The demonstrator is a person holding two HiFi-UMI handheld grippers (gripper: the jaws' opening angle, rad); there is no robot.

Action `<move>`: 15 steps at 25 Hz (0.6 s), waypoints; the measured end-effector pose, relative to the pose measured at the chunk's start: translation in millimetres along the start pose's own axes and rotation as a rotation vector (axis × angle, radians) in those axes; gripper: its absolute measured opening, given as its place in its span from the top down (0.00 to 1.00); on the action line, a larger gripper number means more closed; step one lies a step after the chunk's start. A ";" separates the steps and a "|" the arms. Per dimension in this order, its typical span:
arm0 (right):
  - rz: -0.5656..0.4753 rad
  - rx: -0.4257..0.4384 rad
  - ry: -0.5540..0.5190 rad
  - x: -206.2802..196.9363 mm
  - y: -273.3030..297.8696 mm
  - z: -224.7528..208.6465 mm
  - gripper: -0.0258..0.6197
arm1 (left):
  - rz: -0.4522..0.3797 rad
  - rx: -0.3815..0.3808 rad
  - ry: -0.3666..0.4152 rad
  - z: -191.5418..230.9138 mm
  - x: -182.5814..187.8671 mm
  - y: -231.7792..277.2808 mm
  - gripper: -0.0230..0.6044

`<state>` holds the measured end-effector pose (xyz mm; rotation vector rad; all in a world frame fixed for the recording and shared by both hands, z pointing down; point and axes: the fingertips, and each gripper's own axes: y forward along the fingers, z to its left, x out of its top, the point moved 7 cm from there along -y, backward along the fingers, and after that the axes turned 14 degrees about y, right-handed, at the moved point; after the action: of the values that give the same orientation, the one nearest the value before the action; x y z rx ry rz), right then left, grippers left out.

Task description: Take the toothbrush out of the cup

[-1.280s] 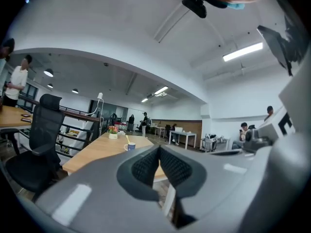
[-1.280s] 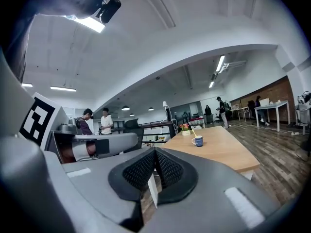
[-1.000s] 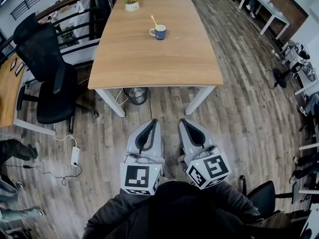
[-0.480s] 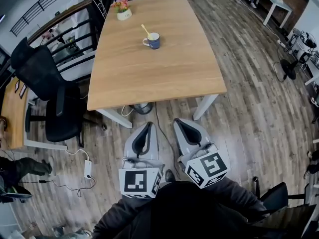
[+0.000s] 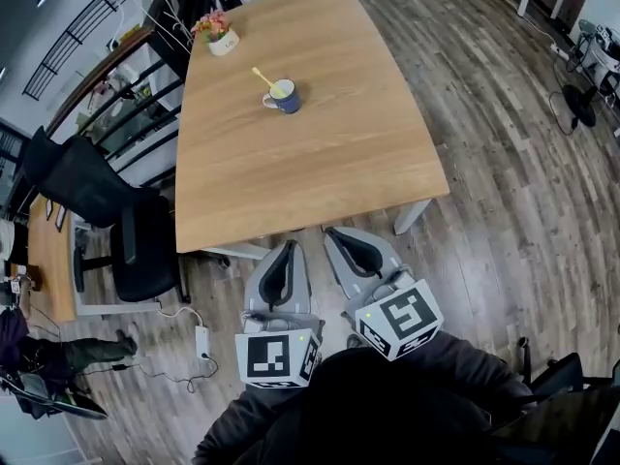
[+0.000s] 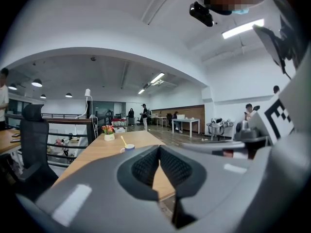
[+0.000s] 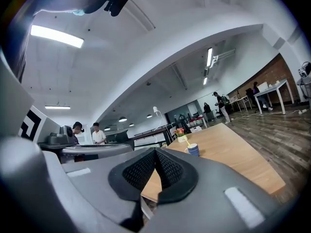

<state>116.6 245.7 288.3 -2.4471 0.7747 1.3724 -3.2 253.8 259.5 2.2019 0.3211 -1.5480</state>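
Nothing of the task is done yet: the yellow toothbrush (image 5: 260,73) stands in the blue cup (image 5: 286,97) far out on the table (image 5: 320,163), well apart from the left hand-held gripper (image 5: 287,250) and the right hand-held gripper (image 5: 336,234), both closed and empty.

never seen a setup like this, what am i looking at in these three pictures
No robot: a person holds a two-jaw gripper in each hand. One picture comes from a camera on the person's head, looking down at the left gripper and right gripper; the other two come from cameras riding on those grippers. Both are shut and empty. Ahead, a wooden table carries a blue cup with a yellow toothbrush in it, and a small flower pot.
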 end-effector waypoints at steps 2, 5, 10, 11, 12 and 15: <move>-0.009 0.022 -0.003 11.0 8.3 -7.3 0.96 | -0.006 0.016 0.015 1.5 8.4 11.8 0.95; -0.022 0.051 -0.011 25.8 15.4 -18.8 0.96 | -0.017 0.036 0.031 -0.5 18.3 27.0 0.95; -0.046 0.084 -0.014 44.8 22.2 -35.9 0.96 | -0.037 0.057 0.066 -7.7 33.9 45.6 0.95; -0.049 0.089 -0.012 46.9 24.0 -38.9 0.96 | -0.037 0.059 0.072 -8.9 35.5 48.2 0.95; -0.051 0.092 -0.007 48.3 26.0 -41.9 0.96 | -0.034 0.061 0.076 -9.6 36.3 50.6 0.95; -0.049 0.099 0.009 49.7 32.3 -48.6 0.96 | -0.015 0.070 0.081 -8.0 35.3 55.9 0.95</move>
<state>154.9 180.8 274.2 -2.3821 0.7609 1.2757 39.4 206.3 240.6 2.3248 0.3132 -1.5020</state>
